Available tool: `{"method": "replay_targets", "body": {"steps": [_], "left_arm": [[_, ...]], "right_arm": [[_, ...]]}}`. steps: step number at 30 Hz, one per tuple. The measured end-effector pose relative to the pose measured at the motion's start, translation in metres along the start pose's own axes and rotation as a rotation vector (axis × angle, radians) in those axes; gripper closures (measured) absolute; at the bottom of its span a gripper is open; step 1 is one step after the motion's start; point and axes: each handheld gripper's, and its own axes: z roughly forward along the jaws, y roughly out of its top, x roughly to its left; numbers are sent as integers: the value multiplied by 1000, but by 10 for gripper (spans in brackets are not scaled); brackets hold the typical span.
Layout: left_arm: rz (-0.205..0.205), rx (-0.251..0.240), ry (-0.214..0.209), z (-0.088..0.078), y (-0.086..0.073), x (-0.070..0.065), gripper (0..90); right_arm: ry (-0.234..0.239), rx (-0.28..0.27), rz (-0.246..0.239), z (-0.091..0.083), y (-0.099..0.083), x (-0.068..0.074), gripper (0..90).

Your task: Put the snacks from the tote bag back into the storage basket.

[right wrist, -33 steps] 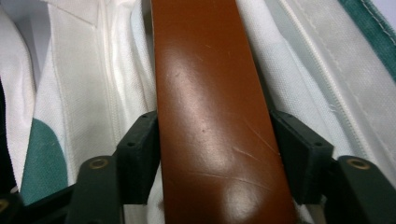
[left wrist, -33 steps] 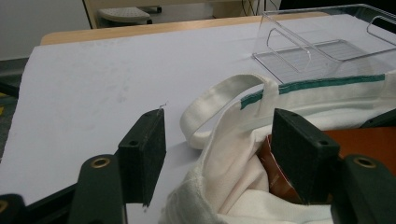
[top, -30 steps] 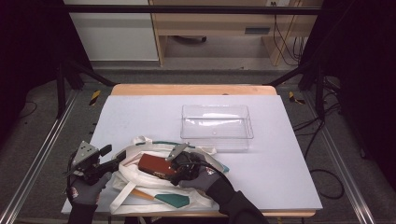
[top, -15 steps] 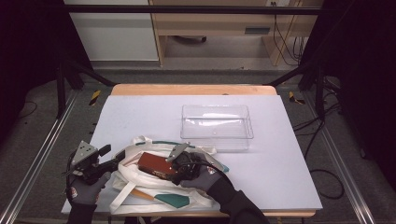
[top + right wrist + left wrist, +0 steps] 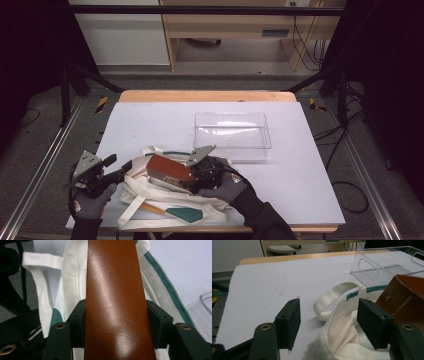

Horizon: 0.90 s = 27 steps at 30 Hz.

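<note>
A: Brown box point(image 5: 169, 171) is sitting half out of the white tote bag point(image 5: 165, 197) at the near edge of the surface point(image 5: 160, 125); the right gripper point(image 5: 196, 172) is pinching it across its width, jaws having just been closing onto its sides.

B: Long axis?

A: Running straight out from that gripper, as the right gripper view is showing point(image 5: 115, 302). The clear tray point(image 5: 232, 135) is lying beyond, nearer the right hand.

B: Left gripper point(image 5: 117, 167)?

A: Spread, bag fabric point(image 5: 342, 322) lying loose between the jaws, unpressed. Its view is catching the box's end point(image 5: 404, 297) and the bag's handle loop point(image 5: 332, 298).
</note>
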Motion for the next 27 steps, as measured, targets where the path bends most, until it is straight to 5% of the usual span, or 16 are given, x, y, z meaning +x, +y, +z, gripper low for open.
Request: {"method": "replay_targets", "body": {"steps": [15, 27], "left_arm": [[3, 2, 1, 0, 0, 0, 350], [4, 2, 1, 0, 0, -1, 348]], "right_arm": [[-18, -82, 32, -52, 1, -14, 437], [-104, -113, 53, -85, 2, -33, 437]]}}
